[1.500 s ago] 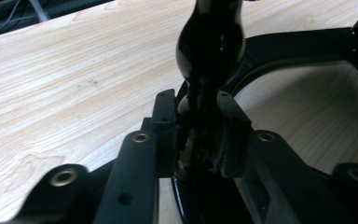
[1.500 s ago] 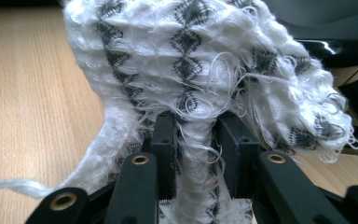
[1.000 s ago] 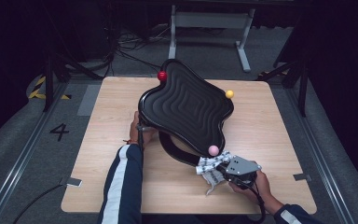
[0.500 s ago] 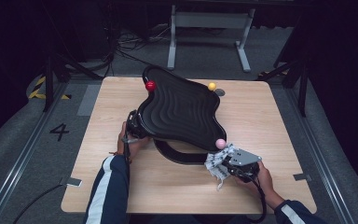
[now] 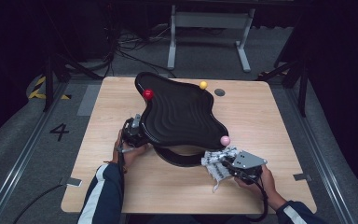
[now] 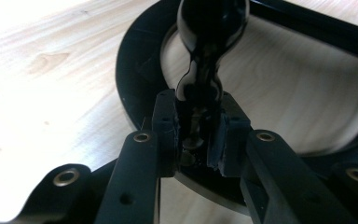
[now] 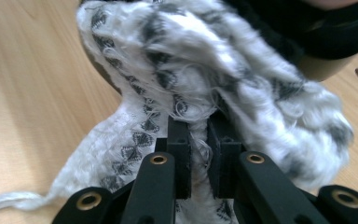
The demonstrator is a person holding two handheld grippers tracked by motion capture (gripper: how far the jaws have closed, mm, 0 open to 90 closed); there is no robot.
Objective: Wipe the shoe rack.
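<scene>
Left gripper (image 5: 133,132) clamped on black tray (image 5: 182,112) edge, holding it tipped up off stand (image 5: 179,157). Right gripper (image 5: 223,164) pinched tight on cloth (image 5: 216,163). Tray sits just up-left of cloth; right hand (image 5: 256,179) nearer for wiping.

A black "4" on the grey floor (image 5: 59,132) left of the table.

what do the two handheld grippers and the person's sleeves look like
Both grippers are black, with two jaws whose linkage arms carry brass-coloured rivets and end in blocky black pads. The right gripper has a grey three-cornered plate on top and a black cable trailing toward the table edge. The left gripper is a compact black body. The sleeves are dark navy with a broad white stripe.
</scene>
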